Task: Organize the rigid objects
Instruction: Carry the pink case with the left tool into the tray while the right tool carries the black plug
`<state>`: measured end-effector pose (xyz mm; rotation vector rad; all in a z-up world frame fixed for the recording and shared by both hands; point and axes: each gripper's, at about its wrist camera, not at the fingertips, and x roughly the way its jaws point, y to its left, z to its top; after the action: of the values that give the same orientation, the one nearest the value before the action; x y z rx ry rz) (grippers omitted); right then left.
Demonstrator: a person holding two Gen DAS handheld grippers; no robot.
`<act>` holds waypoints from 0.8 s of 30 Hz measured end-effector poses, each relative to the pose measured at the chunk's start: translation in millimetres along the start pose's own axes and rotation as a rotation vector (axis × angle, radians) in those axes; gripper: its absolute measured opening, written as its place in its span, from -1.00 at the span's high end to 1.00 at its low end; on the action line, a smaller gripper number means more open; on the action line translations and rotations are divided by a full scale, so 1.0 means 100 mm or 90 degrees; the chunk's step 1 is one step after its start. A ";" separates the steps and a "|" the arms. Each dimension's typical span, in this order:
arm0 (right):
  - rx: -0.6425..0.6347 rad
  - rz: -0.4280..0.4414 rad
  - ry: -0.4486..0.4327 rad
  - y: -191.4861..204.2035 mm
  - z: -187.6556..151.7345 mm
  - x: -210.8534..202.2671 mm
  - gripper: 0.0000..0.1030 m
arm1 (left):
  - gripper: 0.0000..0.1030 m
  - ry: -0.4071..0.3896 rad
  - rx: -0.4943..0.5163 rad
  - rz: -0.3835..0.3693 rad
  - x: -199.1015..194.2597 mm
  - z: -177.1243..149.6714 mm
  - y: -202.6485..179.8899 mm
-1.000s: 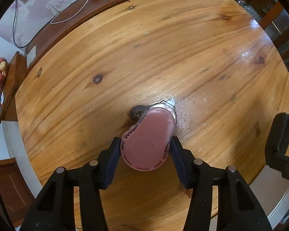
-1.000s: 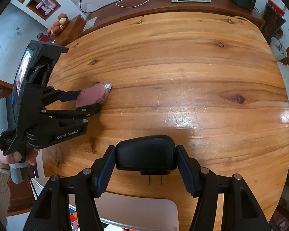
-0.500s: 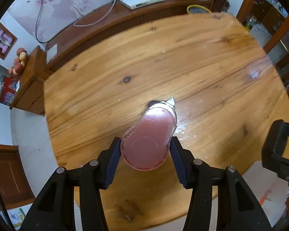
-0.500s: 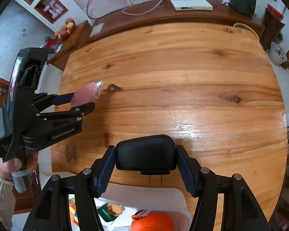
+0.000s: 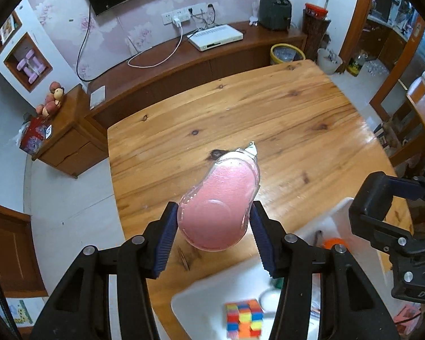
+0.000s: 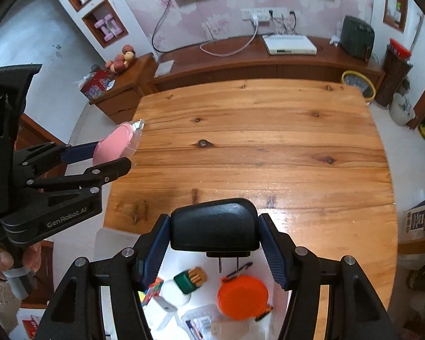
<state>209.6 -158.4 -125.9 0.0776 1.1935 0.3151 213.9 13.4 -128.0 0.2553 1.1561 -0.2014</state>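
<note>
My left gripper [image 5: 212, 226] is shut on a pink correction-tape dispenser [image 5: 221, 206] in a clear shell, held high above the wooden table [image 5: 240, 130]. It also shows in the right wrist view [image 6: 116, 144], at the left. My right gripper [image 6: 212, 246] is shut on a black plug adapter [image 6: 214, 226] with two metal prongs pointing down. It hangs above a white bin [image 6: 121, 240]. The right gripper shows at the right edge of the left wrist view [image 5: 382, 198].
The white bin [image 5: 195, 297] at the table's near edge holds a colour cube [image 5: 243, 321], an orange tape measure [image 6: 242, 296], a green item [image 6: 189, 279] and other small things. A TV cabinet with a white box [image 6: 289, 46] stands behind the table.
Both grippers have risen and pulled back from the table with their objects still held. The white bin and its contents have come into view below them.
</note>
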 end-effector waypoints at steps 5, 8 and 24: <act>-0.009 -0.018 -0.037 0.13 -0.22 -0.33 -0.22 | -0.06 -0.031 0.003 -0.016 -0.31 -0.21 -0.11; -0.012 -0.028 -0.055 0.18 -0.37 -0.50 -0.22 | -0.06 -0.041 -0.005 -0.031 -0.45 -0.31 -0.15; -0.100 -0.019 -0.042 0.19 -1.07 -0.68 -0.22 | -0.06 -0.071 -0.105 0.031 -0.66 -1.13 -0.58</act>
<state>84.6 -171.1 -100.7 -0.0655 1.0997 0.3755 73.3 -6.3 -115.9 0.1242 1.0490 -0.0758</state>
